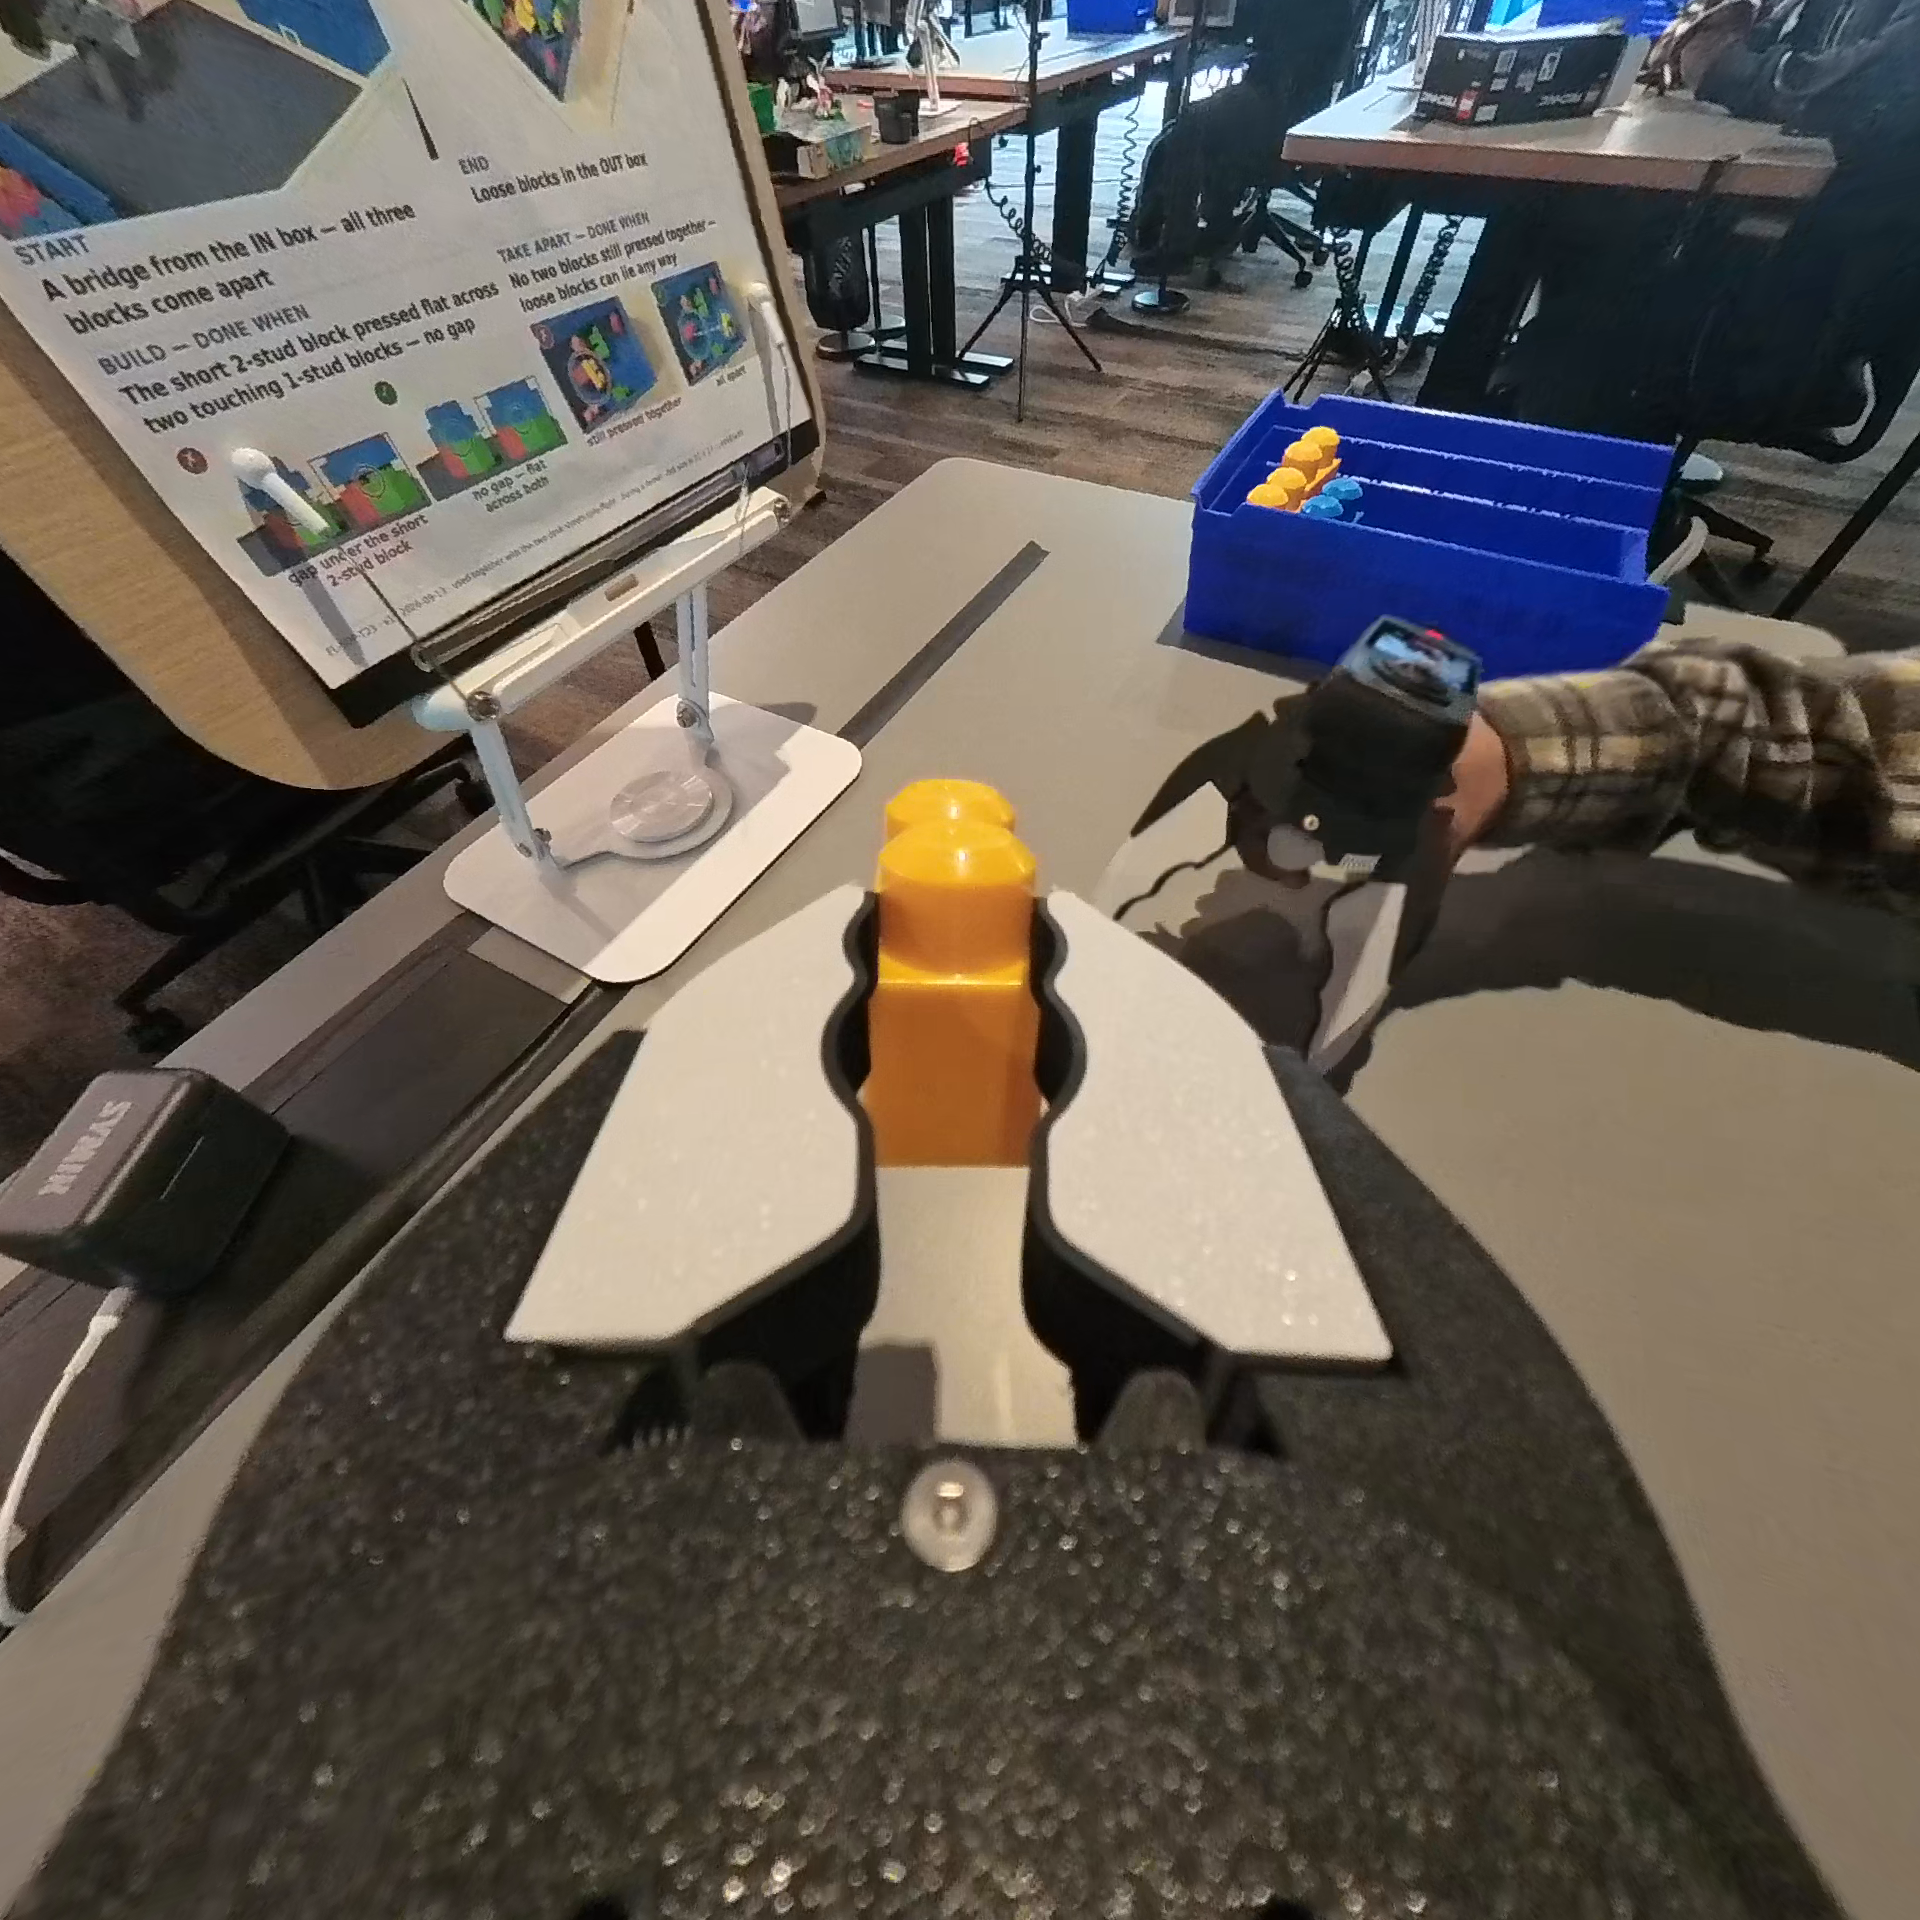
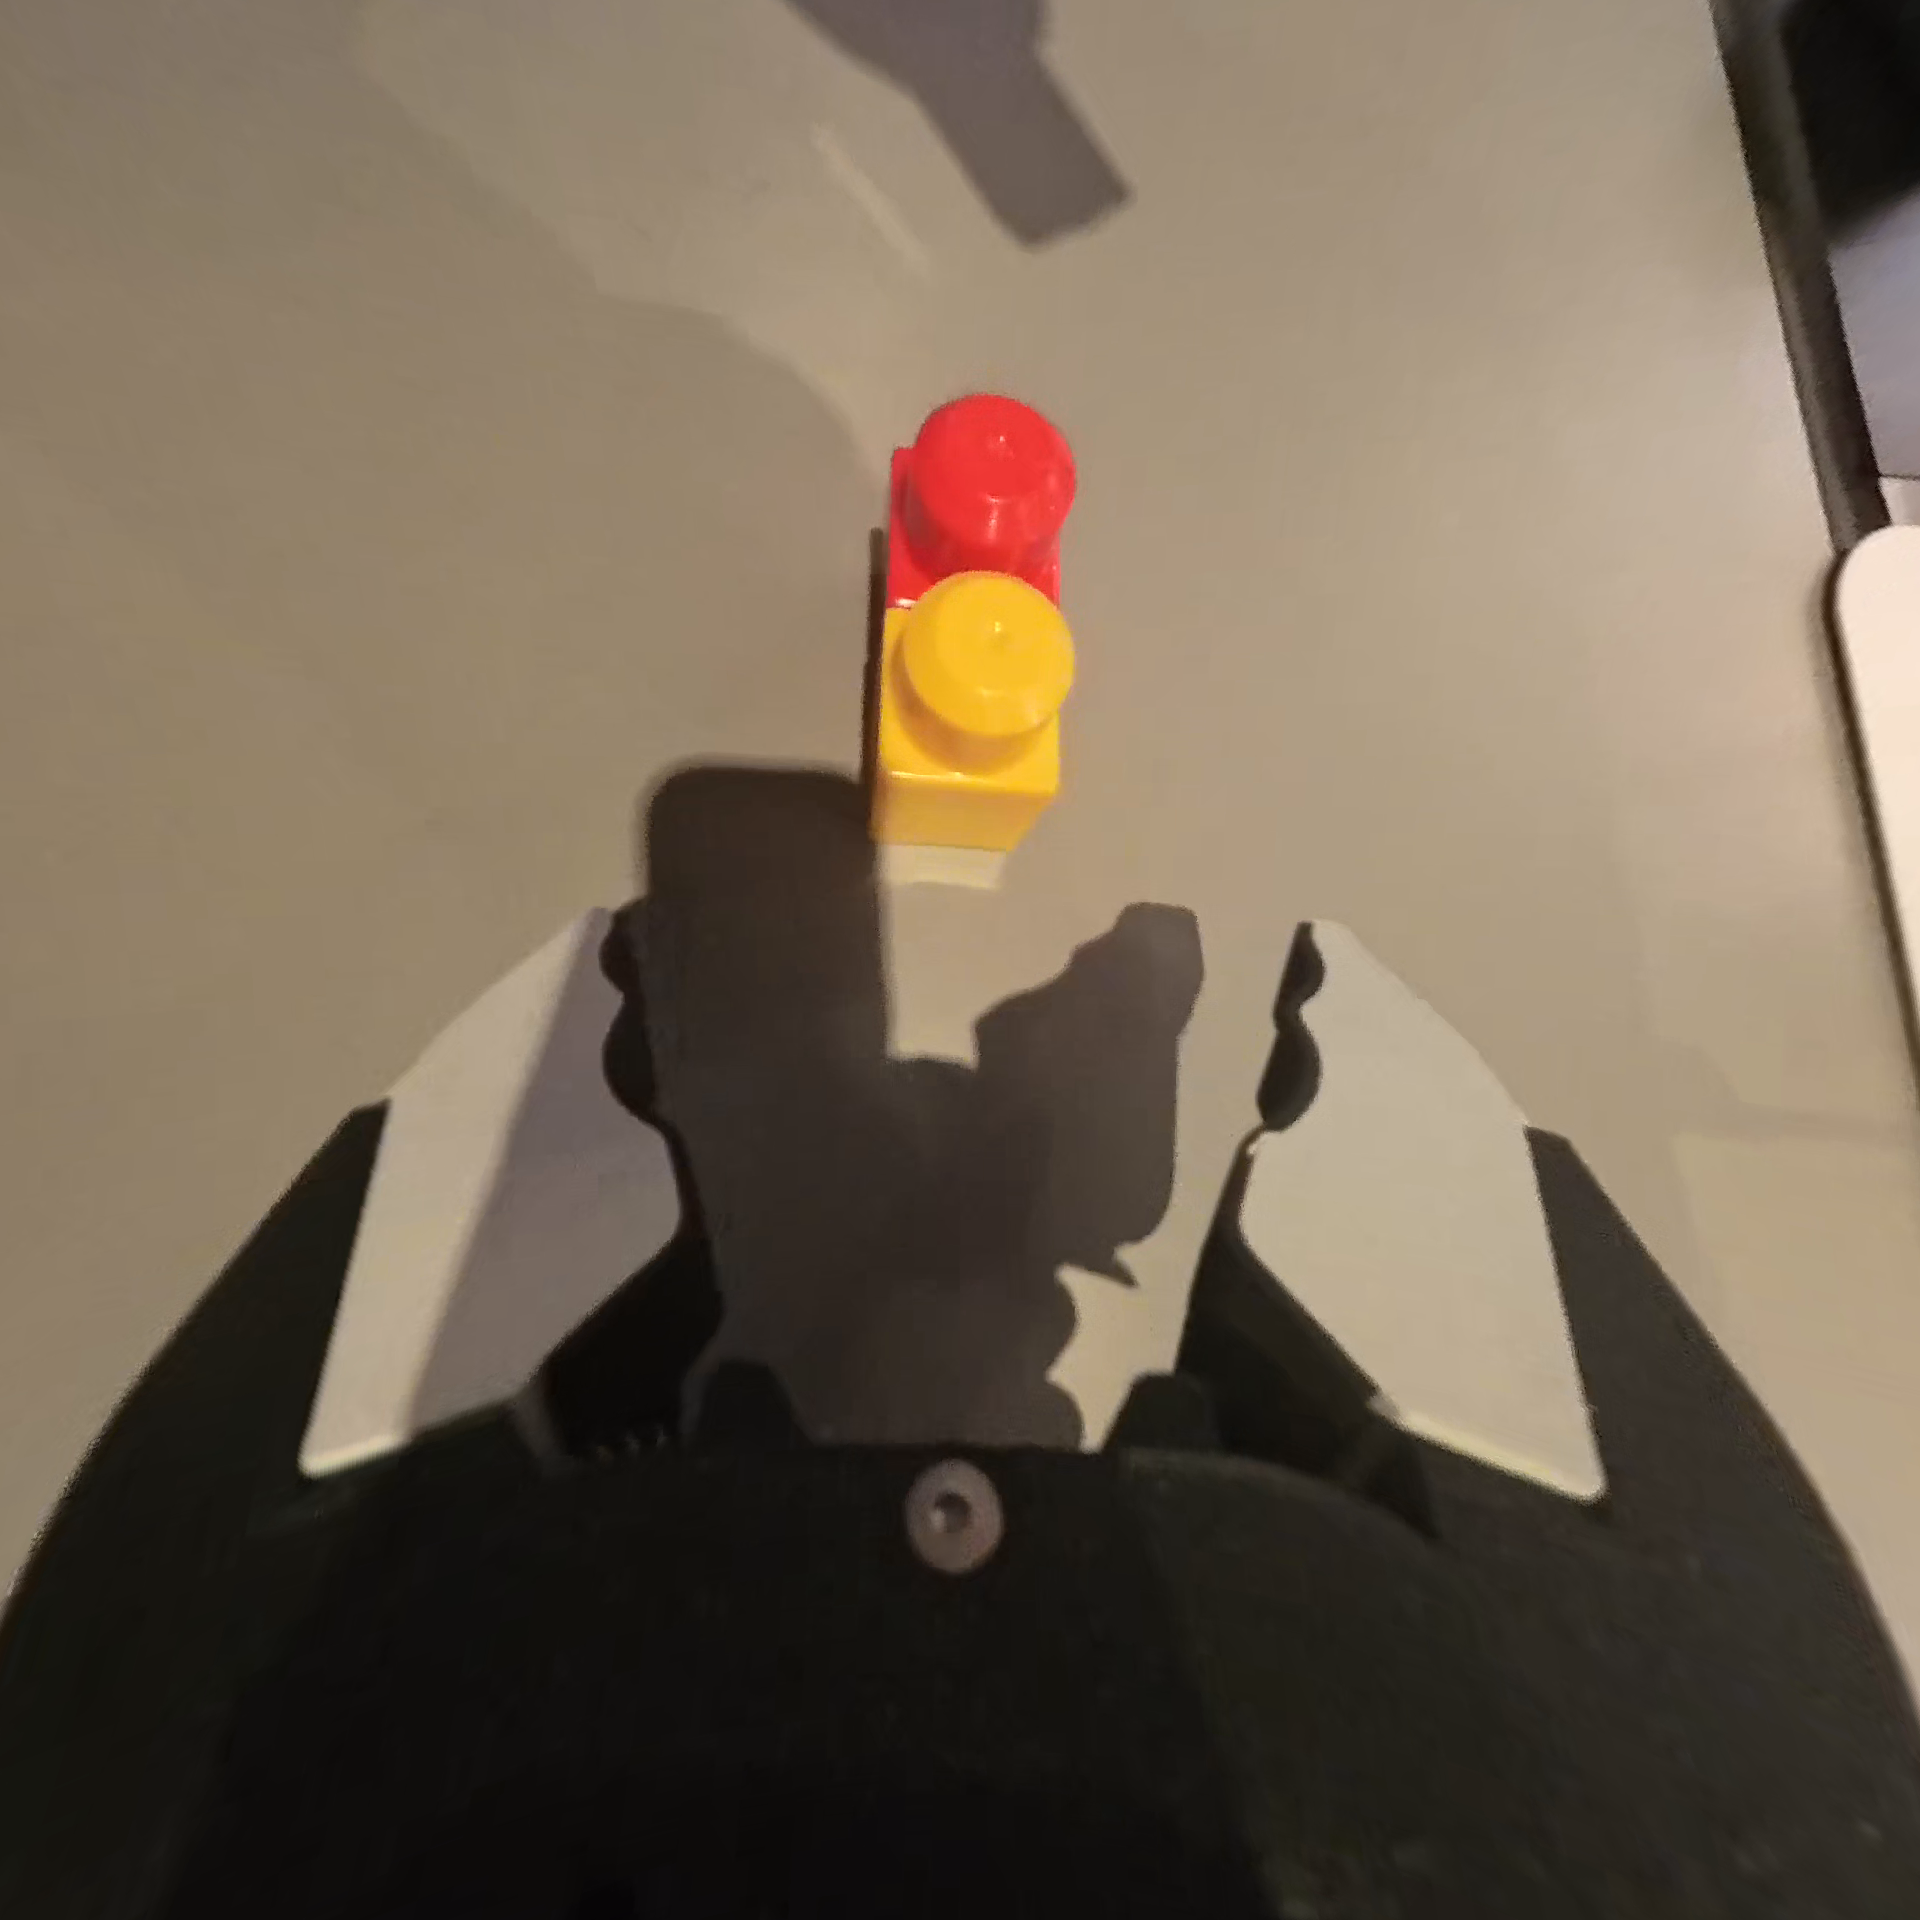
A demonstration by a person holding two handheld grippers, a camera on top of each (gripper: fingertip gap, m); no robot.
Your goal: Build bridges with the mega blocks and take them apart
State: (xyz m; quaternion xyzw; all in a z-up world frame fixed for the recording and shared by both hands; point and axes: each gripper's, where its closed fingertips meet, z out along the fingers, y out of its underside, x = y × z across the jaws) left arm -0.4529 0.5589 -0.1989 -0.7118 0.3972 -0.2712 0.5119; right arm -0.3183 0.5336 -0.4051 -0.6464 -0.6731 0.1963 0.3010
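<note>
In the left wrist view my left gripper (image 1: 951,914) is shut on an orange two-stud block (image 1: 951,997), held above the grey table with its studs pointing away. My right gripper (image 1: 1262,862) shows there at the right, pointing down, held by a hand in a plaid sleeve. In the right wrist view my right gripper (image 2: 951,935) is open and empty above the table. Just beyond its fingertips a yellow one-stud block (image 2: 971,717) and a red one-stud block (image 2: 982,499) stand upright, touching side by side.
A blue divided bin (image 1: 1434,530) at the far right holds orange and blue blocks. An instruction board on a white stand (image 1: 665,842) stands at the left. A black box (image 1: 135,1174) lies by the table's left edge. A white plate edge (image 2: 1881,727) shows at right. Tip to tip, the grippers are about 25 centimetres apart.
</note>
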